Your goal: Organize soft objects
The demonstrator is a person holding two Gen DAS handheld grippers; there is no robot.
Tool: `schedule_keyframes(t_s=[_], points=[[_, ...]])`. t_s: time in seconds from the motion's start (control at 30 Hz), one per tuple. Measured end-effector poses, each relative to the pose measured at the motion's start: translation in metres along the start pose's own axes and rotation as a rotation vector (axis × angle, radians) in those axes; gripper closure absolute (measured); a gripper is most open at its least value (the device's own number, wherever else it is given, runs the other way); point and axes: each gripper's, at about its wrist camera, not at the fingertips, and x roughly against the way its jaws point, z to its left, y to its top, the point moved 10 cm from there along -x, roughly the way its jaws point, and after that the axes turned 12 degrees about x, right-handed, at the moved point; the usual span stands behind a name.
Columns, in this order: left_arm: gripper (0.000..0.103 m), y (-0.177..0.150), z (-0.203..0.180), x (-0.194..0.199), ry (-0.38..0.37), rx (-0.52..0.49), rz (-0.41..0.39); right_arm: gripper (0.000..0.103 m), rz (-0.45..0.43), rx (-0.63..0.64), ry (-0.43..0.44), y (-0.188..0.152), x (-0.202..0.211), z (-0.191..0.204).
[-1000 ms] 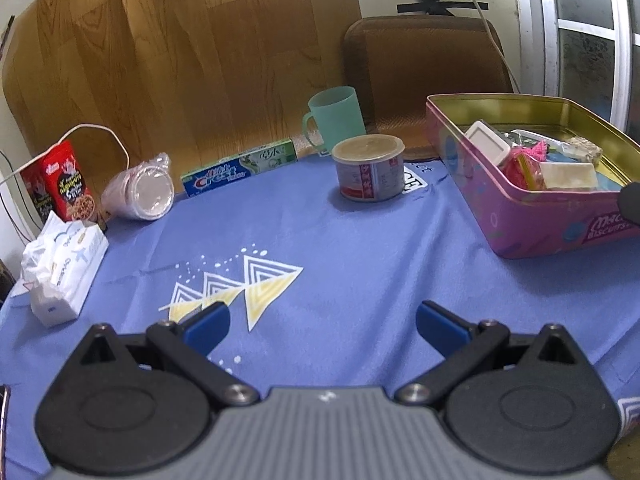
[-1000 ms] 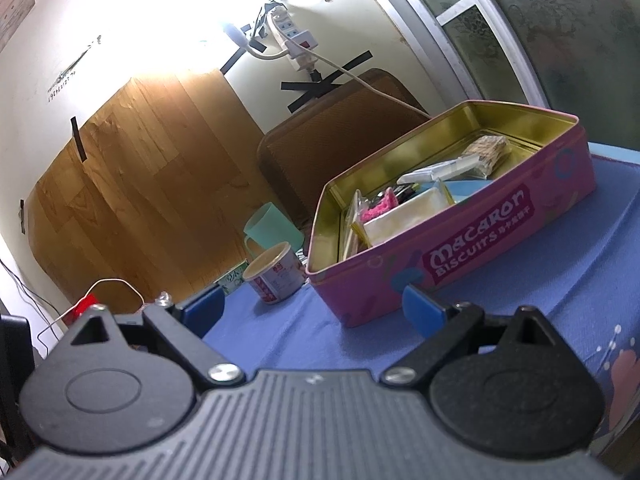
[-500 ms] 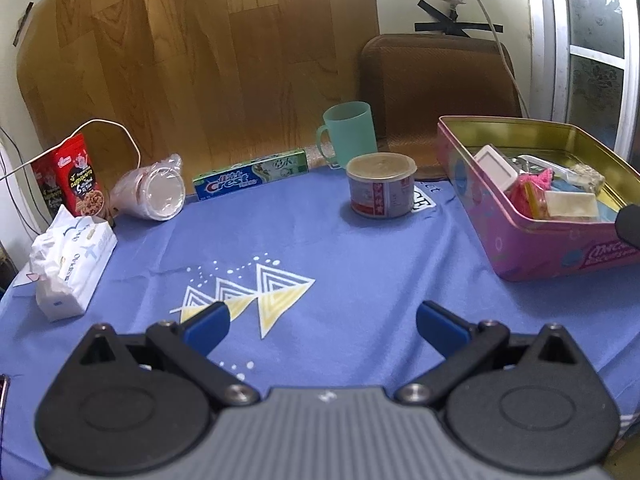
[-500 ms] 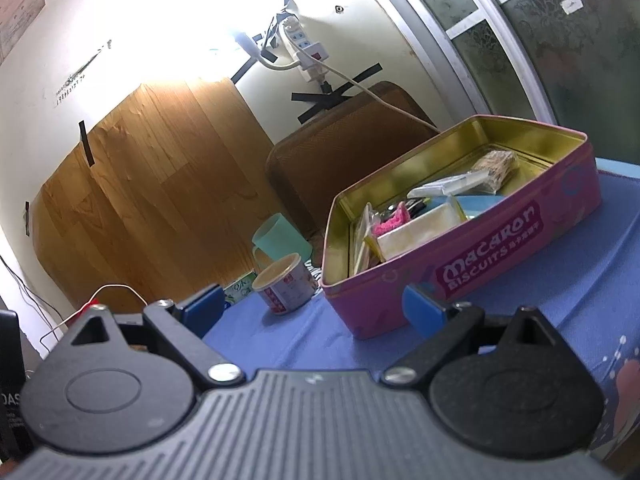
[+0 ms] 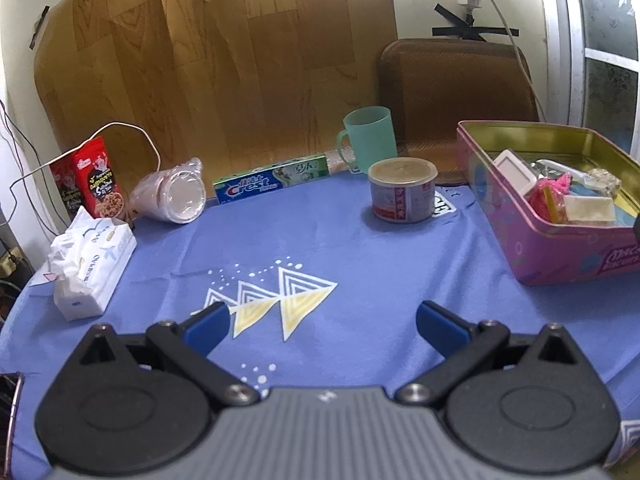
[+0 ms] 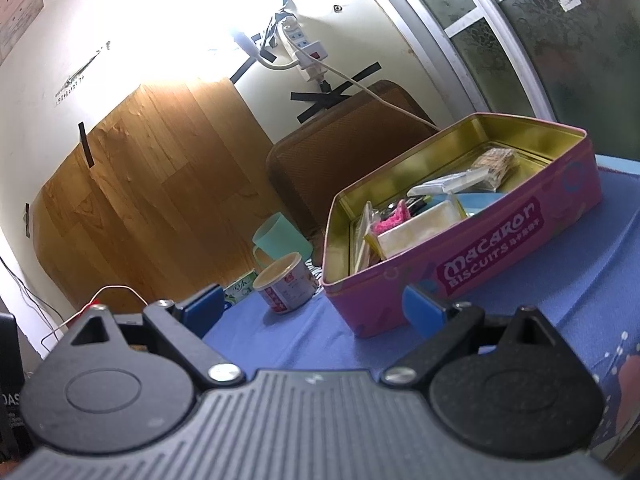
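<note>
Both my grippers, left [image 5: 322, 320] and right [image 6: 314, 306], hang with fingers spread, grasping nothing. Tissue pack [image 5: 94, 266] sits far left on the counter [image 5: 360, 264], well apart from the tin [image 6: 460, 264], probably where soft stuff goes.

Looks like somebody's home: a table under a blue cloth [image 5: 360, 248] with a toothpaste box [image 5: 272, 182], tissue pack [image 5: 94, 268], snack packets [image 5: 98, 178], a green mug [image 5: 370, 138], and a power strip [image 6: 304, 46] taped to the wall.
</note>
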Motion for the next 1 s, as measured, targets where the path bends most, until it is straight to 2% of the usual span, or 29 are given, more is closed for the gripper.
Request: schedule_keyframes(t_s=[0.3, 0.53, 1.0], points=[[0.000, 0.000, 0.007, 0.001, 0.035, -0.008, -0.017, 0.005, 0.002, -0.005, -0.003, -0.002, 0.001, 0.000], [0.000, 0.002, 0.012, 0.000, 0.033, -0.002, -0.018, 0.005, 0.008, -0.004, -0.005, -0.004, 0.001, 0.003], [0.000, 0.008, 0.026, 0.001, 0.092, -0.010, -0.076, 0.005, 0.011, -0.009, -0.006, -0.007, 0.000, 0.004]])
